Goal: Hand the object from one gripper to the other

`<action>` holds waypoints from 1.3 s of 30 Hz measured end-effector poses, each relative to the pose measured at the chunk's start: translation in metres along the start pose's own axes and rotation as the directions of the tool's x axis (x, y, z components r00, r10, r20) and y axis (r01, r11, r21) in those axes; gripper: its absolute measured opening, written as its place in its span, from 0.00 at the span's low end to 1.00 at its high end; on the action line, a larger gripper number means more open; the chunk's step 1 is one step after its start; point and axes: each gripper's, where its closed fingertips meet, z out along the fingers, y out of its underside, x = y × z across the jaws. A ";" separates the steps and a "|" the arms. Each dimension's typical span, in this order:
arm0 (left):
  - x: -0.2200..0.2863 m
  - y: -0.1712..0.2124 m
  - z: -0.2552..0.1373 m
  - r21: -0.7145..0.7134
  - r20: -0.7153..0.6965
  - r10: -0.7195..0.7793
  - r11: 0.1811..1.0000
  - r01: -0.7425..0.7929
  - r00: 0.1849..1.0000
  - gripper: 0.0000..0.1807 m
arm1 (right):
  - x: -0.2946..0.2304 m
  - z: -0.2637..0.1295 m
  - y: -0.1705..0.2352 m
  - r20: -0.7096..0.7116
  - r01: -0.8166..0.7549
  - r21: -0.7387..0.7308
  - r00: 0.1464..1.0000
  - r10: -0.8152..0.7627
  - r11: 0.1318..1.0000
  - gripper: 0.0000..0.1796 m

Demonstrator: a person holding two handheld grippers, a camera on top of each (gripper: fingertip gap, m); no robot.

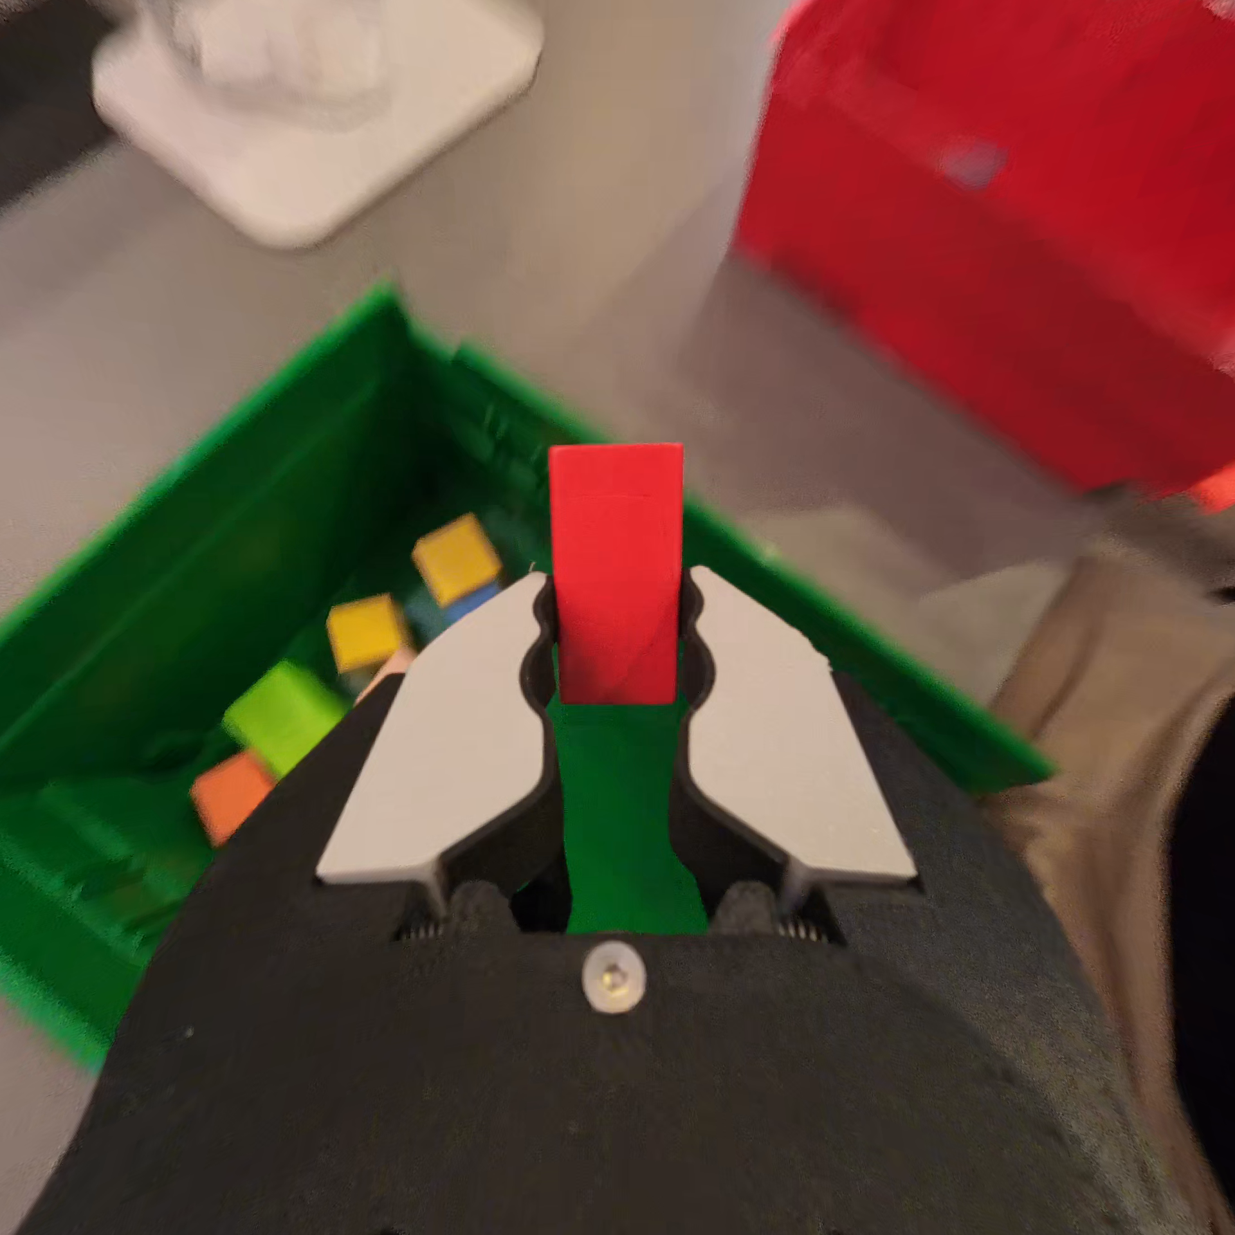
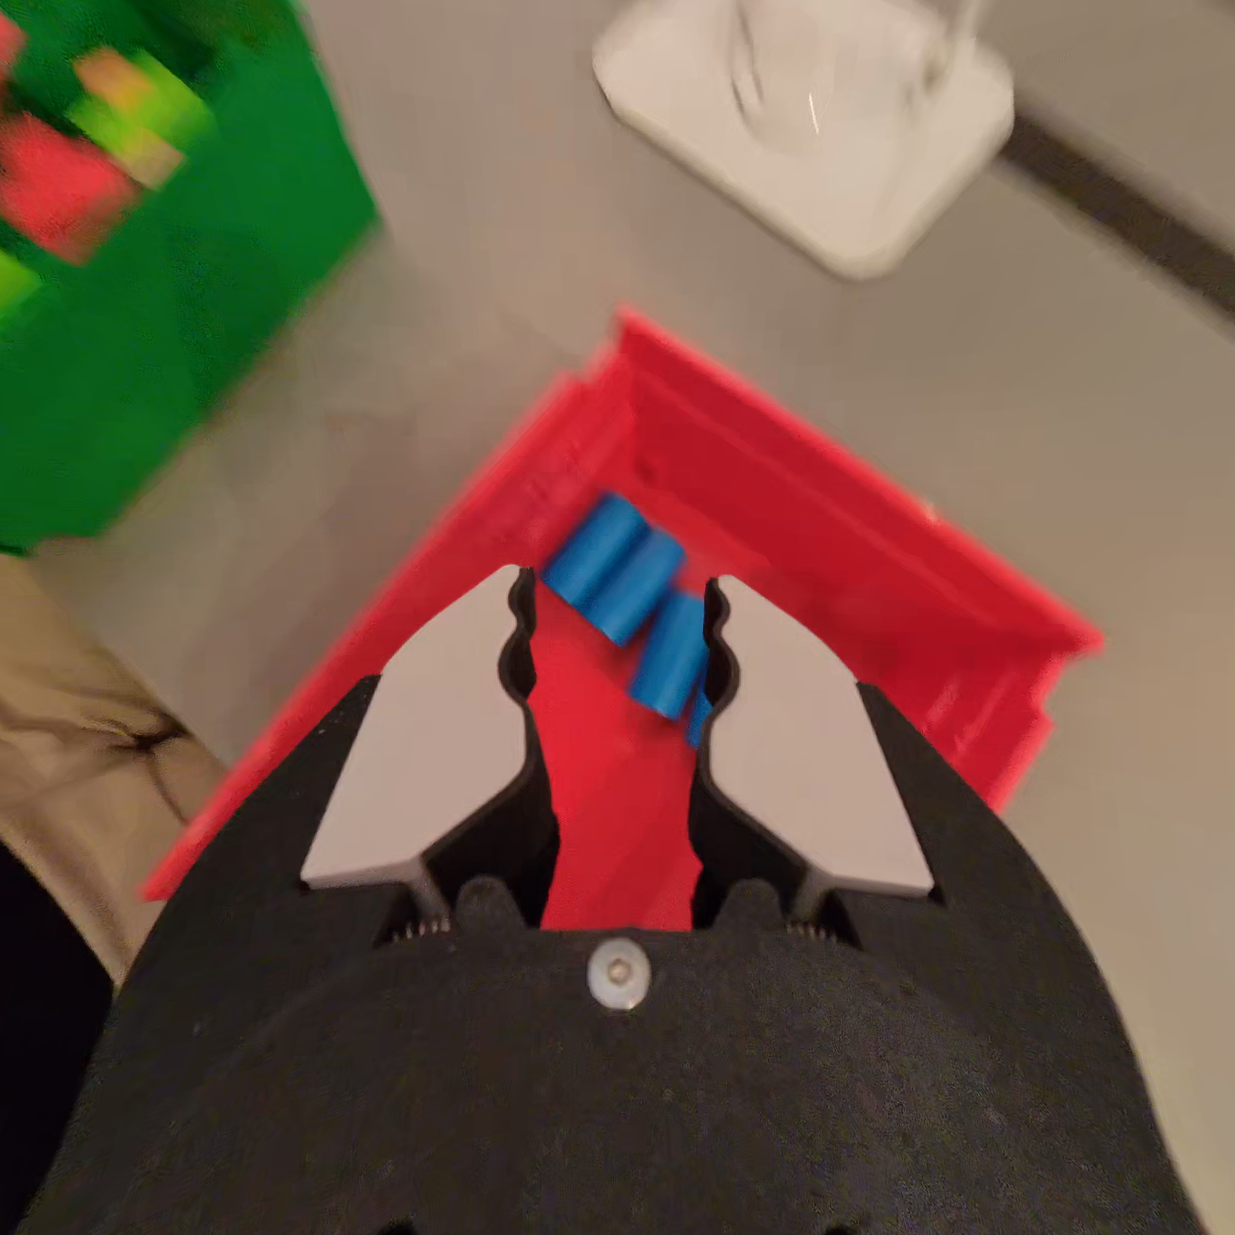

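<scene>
In the left wrist view my left gripper (image 1: 616,588) is shut on a red rectangular block (image 1: 616,568), which stands up between the fingertips above a green bin (image 1: 220,508). In that bin lie several coloured cubes, among them a yellow cube (image 1: 456,558), a lime cube (image 1: 284,712) and an orange cube (image 1: 230,792). In the right wrist view my right gripper (image 2: 618,581) is open and empty above a red bin (image 2: 835,534). Blue cylinders (image 2: 611,575) lie inside the red bin, below the fingertips.
A white flat base (image 1: 314,113) stands on the grey table beyond the bins; it also shows in the right wrist view (image 2: 808,140). The red bin (image 1: 1002,234) is at the upper right of the left view, the green bin (image 2: 167,267) at the upper left of the right view. Beige cloth (image 1: 1103,768) lies near.
</scene>
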 end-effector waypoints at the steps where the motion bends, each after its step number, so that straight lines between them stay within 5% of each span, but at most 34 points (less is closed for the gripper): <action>1: 0.011 -0.018 -0.006 0.092 -0.042 0.012 0.996 -0.008 0.999 0.19 | -0.017 -0.008 -0.020 0.055 0.029 0.103 0.998 -0.035 0.994 0.27; 7: 0.086 -0.080 -0.022 0.378 -0.230 0.106 0.926 -0.012 0.967 0.19 | -0.123 -0.045 -0.085 0.441 -0.060 0.482 0.879 -0.183 0.874 0.27; 14: 0.151 -0.098 -0.018 0.459 -0.407 0.173 0.888 0.037 0.897 0.19 | -0.178 -0.046 -0.096 0.581 -0.133 0.571 0.763 -0.284 0.810 0.27; 21: 0.178 -0.101 -0.014 0.486 -0.495 0.186 0.869 0.093 0.849 0.19 | -0.200 -0.032 -0.086 0.658 -0.138 0.501 0.702 -0.272 0.854 0.22; 30: 0.183 -0.101 -0.013 0.499 -0.490 0.202 0.862 0.083 0.848 0.19 | -0.198 -0.040 -0.085 0.628 -0.084 0.505 0.719 -0.299 0.859 0.19; 35: 0.161 -0.098 -0.017 0.502 -0.340 0.235 0.864 -0.035 0.911 0.16 | -0.132 -0.042 -0.079 0.461 -0.021 0.428 0.865 -0.198 0.903 0.19; 39: 0.144 -0.094 -0.017 0.474 -0.289 0.218 0.878 -0.058 0.932 0.12 | -0.061 -0.030 -0.044 0.264 0.007 0.228 0.962 -0.069 0.974 0.19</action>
